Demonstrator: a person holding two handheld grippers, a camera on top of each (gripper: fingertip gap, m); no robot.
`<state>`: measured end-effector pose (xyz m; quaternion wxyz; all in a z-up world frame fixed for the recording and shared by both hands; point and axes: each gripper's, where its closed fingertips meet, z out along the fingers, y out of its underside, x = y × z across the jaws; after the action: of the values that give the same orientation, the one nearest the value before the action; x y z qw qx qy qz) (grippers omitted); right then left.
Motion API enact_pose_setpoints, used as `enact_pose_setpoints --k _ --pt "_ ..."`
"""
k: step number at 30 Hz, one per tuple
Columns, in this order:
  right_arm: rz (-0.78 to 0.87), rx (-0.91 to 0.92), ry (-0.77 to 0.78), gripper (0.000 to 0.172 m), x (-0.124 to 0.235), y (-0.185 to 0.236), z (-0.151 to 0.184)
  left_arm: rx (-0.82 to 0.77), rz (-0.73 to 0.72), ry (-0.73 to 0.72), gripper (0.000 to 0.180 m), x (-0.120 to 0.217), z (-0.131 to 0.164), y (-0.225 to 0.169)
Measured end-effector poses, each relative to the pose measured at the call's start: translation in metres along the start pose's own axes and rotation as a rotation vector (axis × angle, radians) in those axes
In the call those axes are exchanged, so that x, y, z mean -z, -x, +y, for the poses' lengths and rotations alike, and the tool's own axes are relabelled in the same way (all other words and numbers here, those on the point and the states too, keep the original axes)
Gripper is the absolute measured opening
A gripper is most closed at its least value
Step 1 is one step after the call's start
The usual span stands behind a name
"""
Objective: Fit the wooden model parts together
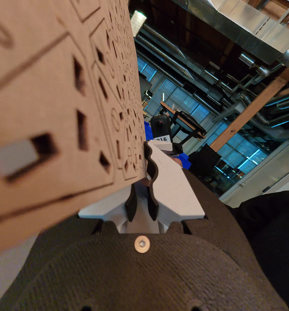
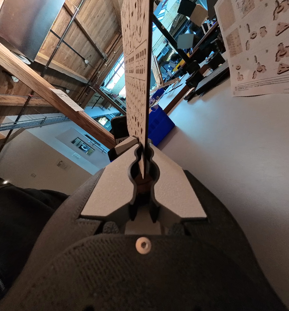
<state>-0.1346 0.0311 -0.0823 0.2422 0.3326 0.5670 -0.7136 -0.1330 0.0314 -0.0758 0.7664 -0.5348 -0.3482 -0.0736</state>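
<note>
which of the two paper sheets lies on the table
The sheet with drawings at upper right; the other paper is stuck to the wooden beam.

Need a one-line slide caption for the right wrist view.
Right hand-held gripper clamps a laser-cut wooden sheet edge-on, a blue bin behind.

Both wrist views, close, tilted upward (sharing wooden sheet (image 2: 137,67)).

A: What's the thing?
B: Thin tan wooden sheet (image 1: 59,94), laser-cut w/ small slots, diamond holes and engraved outlines, dark burnt edges.
A: Pose?
B: Held up off the white table (image 2: 224,151), seen nearly edge-on in right wrist view (image 2: 137,70). Lower edge clamped in right gripper (image 2: 144,148), pads pressed both sides. Left gripper (image 1: 144,161) grips it too.
</note>
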Motion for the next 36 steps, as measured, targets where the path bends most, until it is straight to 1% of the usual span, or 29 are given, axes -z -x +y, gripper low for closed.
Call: enact_pose_setpoints --k 1,3,13,15,16,17,18,20,23,36 --pt "0.007 -0.001 -0.002 0.002 0.0 -0.001 0.0 -0.015 -0.012 0.003 0.003 0.0 0.0 0.001" --pt "0.015 -0.006 -0.005 0.003 0.0 -0.001 0.0 -0.035 -0.026 0.003 0.003 0.0 0.0 0.001" --pt "0.089 0.053 0.002 0.005 -0.001 -0.004 0.001 -0.022 -0.02 -0.002 0.002 0.001 0.0 0.003" --pt "0.039 0.045 -0.01 0.002 -0.001 0.003 -0.001 0.026 0.033 -0.021 0.003 0.001 -0.003 -0.002" --pt "-0.012 0.022 -0.013 0.0 -0.001 0.008 -0.002 0.104 0.081 -0.036 0.0 0.001 -0.005 -0.005" --pt "-0.042 -0.003 -0.016 0.0 -0.002 0.009 -0.002 0.17 0.112 -0.049 0.002 0.002 -0.005 -0.005" --pt "-0.059 -0.009 -0.017 0.0 -0.001 0.009 -0.002 0.199 0.126 -0.049 0.002 0.002 -0.005 -0.004" --pt "-0.106 -0.029 -0.021 0.0 -0.001 0.011 -0.002 0.208 0.152 -0.044 0.001 0.002 -0.006 -0.007" --pt "-0.157 -0.016 -0.013 0.001 -0.001 0.018 -0.002 0.263 0.199 -0.049 0.0 0.003 -0.008 -0.012" --pt "-0.276 -0.085 0.014 0.003 0.002 0.023 0.001 0.343 0.255 -0.03 0.002 0.004 -0.006 -0.015"
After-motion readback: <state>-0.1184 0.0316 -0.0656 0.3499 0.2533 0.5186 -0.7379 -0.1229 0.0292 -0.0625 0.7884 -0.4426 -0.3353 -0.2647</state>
